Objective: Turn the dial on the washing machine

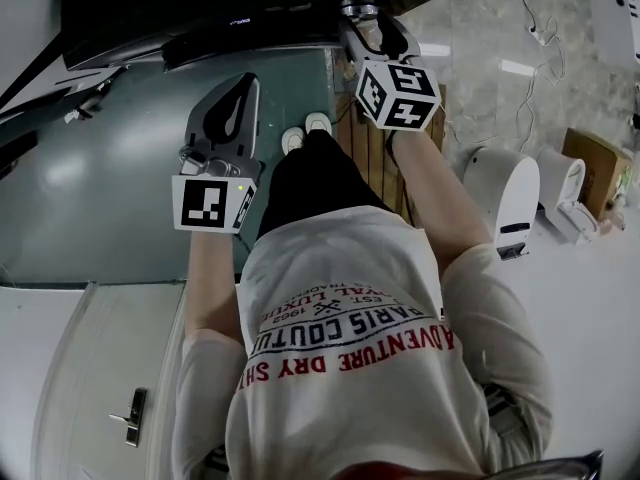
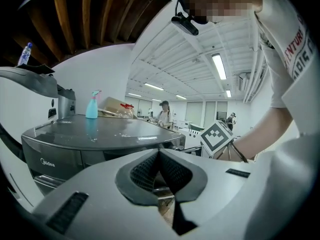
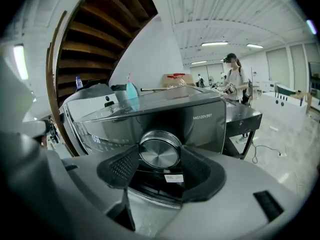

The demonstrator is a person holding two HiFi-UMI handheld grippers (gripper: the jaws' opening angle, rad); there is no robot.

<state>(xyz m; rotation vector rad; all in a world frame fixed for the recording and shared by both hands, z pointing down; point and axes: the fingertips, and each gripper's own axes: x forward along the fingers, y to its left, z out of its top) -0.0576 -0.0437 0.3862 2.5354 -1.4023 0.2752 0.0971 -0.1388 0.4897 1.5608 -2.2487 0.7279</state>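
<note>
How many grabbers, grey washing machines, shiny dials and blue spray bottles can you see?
Grippers: 2, the left gripper and the right gripper
Washing machine: 1
Dial: 1
Blue spray bottle: 1
Total: 5

This place is looking like a large open test laboratory. A white ribbed ceiling (image 2: 165,54) with long tube lamps (image 2: 218,66) is stretching over one wide hall. A dark grey washing machine (image 3: 200,119) with a round brushed-metal dial (image 3: 160,152) is standing beside a brown wooden slatted structure (image 3: 95,44), and a light blue spray bottle (image 2: 92,105) is standing on its top. White floor appliances (image 1: 508,203) and a brown cardboard box (image 1: 595,168) are sitting on the pale marbled floor (image 1: 470,48), where thin loose cables (image 1: 525,68) are lying. Behind, a person in a light top (image 3: 234,81) is standing at a dark table (image 3: 245,116).
</note>
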